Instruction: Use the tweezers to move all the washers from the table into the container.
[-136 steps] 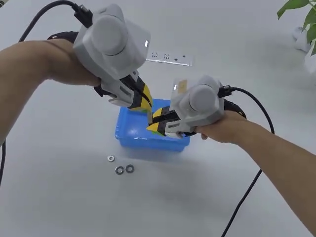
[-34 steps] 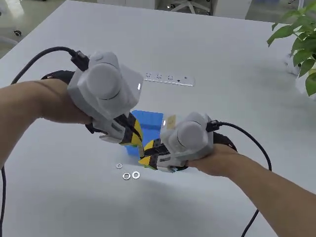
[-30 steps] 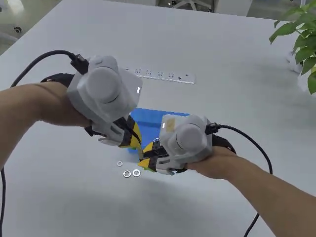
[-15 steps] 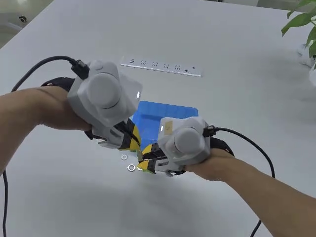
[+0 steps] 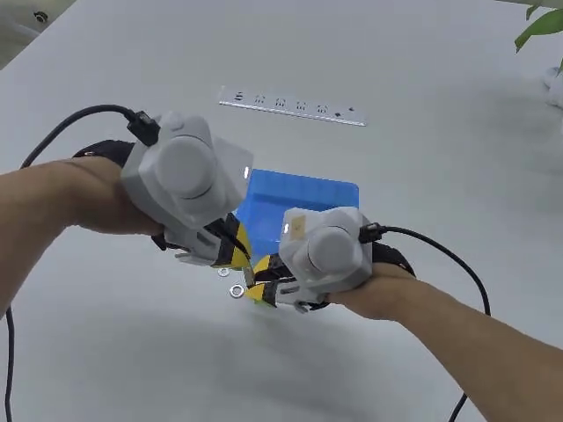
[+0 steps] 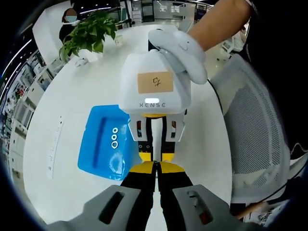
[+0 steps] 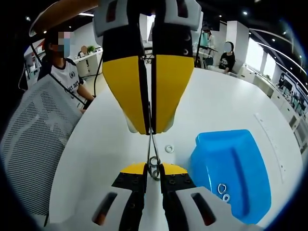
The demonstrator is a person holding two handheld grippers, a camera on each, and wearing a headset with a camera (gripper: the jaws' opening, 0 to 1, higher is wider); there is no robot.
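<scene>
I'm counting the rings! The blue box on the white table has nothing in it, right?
Not quite: it isn't empty. The left gripper view shows three washers lying inside the blue box on the white table.

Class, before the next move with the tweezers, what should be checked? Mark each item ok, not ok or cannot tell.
1. Left gripper shut on tweezers: ok.
2. Right gripper squeezing the tweezers: ok.
3. Washer at the tweezers' tips: ok.
4. Washer pinched firmly: cannot tell.
5. Blue container open and close by: ok.
6. Table cleared: not ok, a loose washer lies there.
</scene>
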